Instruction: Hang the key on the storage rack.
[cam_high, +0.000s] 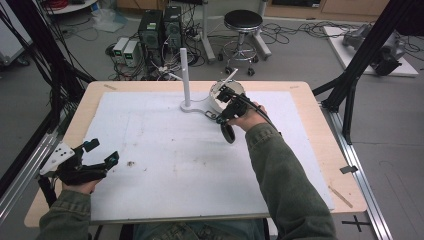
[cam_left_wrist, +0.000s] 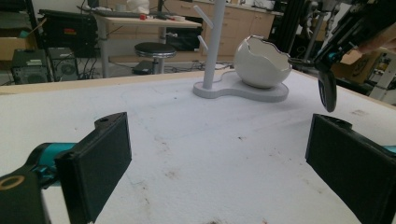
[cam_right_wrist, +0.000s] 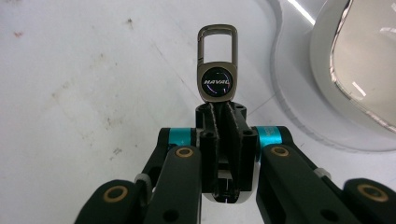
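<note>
A: What is the key fob (cam_right_wrist: 217, 74) doing up there?

B: It is pinched by the right gripper (cam_right_wrist: 223, 116), whose jaws are closed tight on its lower end, so the metal clip loop sticks out past the tips. In the high view the black fob body hangs below the hand (cam_high: 228, 132), just in front of the white stand.

A: Why hold it by that end?

B: Likely to leave the loop free; it could be threaded over a peg of the hanger post (cam_high: 184, 75). The eggshell-shaped bowl (cam_left_wrist: 261, 63) sits on the same base (cam_left_wrist: 233, 91), just beside the gripper.

A: And the other hand?

B: The left gripper (cam_high: 100, 152) rests near the table's near left corner, jaws spread wide with nothing between them, well apart from the stand, probably waiting clear of the work on the white mat (cam_high: 170, 160).
</note>
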